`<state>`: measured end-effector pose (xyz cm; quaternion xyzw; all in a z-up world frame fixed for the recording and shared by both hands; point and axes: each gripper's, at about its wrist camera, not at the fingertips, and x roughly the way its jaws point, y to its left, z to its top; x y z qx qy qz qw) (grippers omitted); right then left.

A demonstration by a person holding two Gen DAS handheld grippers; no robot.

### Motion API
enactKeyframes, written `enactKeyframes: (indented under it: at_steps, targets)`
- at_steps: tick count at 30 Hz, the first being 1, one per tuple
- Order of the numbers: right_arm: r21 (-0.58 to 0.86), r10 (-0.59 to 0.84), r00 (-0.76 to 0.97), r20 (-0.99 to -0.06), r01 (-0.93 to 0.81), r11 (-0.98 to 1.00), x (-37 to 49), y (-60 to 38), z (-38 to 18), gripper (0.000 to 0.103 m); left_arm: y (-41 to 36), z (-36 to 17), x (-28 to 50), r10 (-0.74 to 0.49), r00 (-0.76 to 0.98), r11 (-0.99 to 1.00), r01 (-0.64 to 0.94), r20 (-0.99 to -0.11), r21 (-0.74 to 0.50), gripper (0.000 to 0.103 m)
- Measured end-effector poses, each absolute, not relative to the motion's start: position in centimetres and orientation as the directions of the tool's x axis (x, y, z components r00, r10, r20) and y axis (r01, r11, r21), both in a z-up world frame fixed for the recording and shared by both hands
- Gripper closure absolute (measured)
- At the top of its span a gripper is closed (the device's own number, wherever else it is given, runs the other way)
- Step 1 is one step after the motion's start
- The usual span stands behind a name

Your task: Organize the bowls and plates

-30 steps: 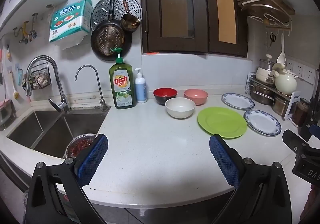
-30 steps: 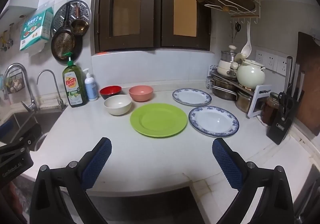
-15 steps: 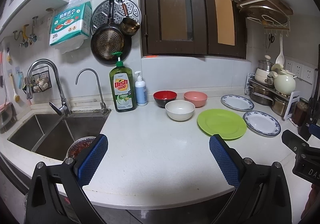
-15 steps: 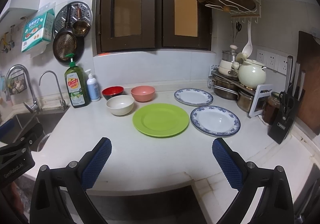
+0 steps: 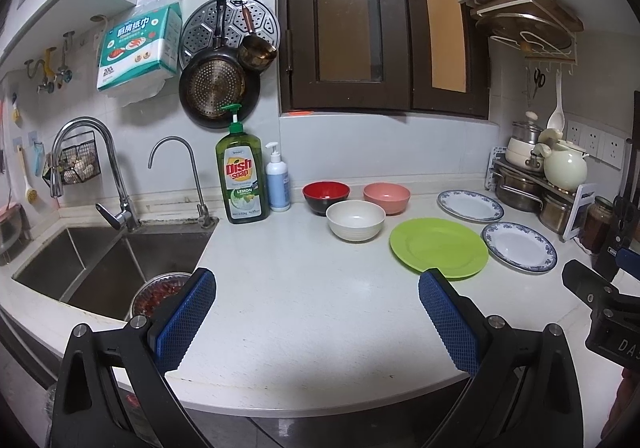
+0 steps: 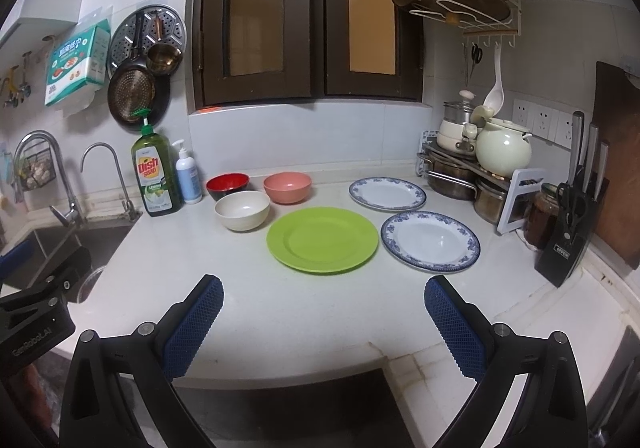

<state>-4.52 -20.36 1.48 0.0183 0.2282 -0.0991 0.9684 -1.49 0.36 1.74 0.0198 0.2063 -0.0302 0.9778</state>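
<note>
Both the left gripper [image 5: 316,312] and right gripper [image 6: 323,312] gape wide and empty at frame bottom. The right should slide one finger under the green plate [image 6: 322,239], centre frame, pinching its rim squarely.

On the white countertop [image 5: 304,288] we record a green dish soap bottle [image 5: 241,183] upright by the back wall, with a small white pump bottle [image 5: 277,183] just beside it. To the left we list a steel sink [image 5: 100,268], a tall faucet [image 5: 86,163] and a slimmer tap [image 5: 180,171]. On the wall we note a hanging pan [image 5: 218,89], a steamer tray [image 5: 232,27] and a paper towel pack [image 5: 138,43]. At right we enter a cream teapot [image 6: 504,147] on a pot rack [image 6: 460,175], a jar [image 6: 542,213] and a knife block [image 6: 570,236].
</note>
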Motion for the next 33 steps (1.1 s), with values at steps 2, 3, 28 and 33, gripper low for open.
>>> enactKeyframes:
  at_steps: [2, 3, 28, 33]
  targets:
    - [-0.010, -0.184, 0.877, -0.443, 0.201, 0.980, -4.7, -20.3, 1.5, 0.001, 0.4, 1.8, -1.5, -0.050, 0.914, 0.998, 0.066, -0.402, 0.025, 0.000]
    - [-0.012, -0.186, 0.878, -0.442, 0.201, 0.979, -4.8, -20.3, 1.6, 0.001, 0.4, 1.8, -1.5, -0.050, 0.914, 0.998, 0.065, -0.402, 0.024, 0.000]
    - [-0.014, -0.181, 0.874, -0.451, 0.195, 0.981, -4.2, -20.6, 1.8, 0.001, 0.1, 1.9, -1.2, -0.052, 0.912, 0.997, 0.067, -0.406, 0.023, 0.000]
    - [-0.014, -0.180, 0.872, -0.456, 0.195, 0.981, -3.7, -20.6, 1.7, 0.001, 0.2, 1.8, -1.0, -0.054, 0.911, 0.997, 0.070, -0.409, 0.023, 0.000]
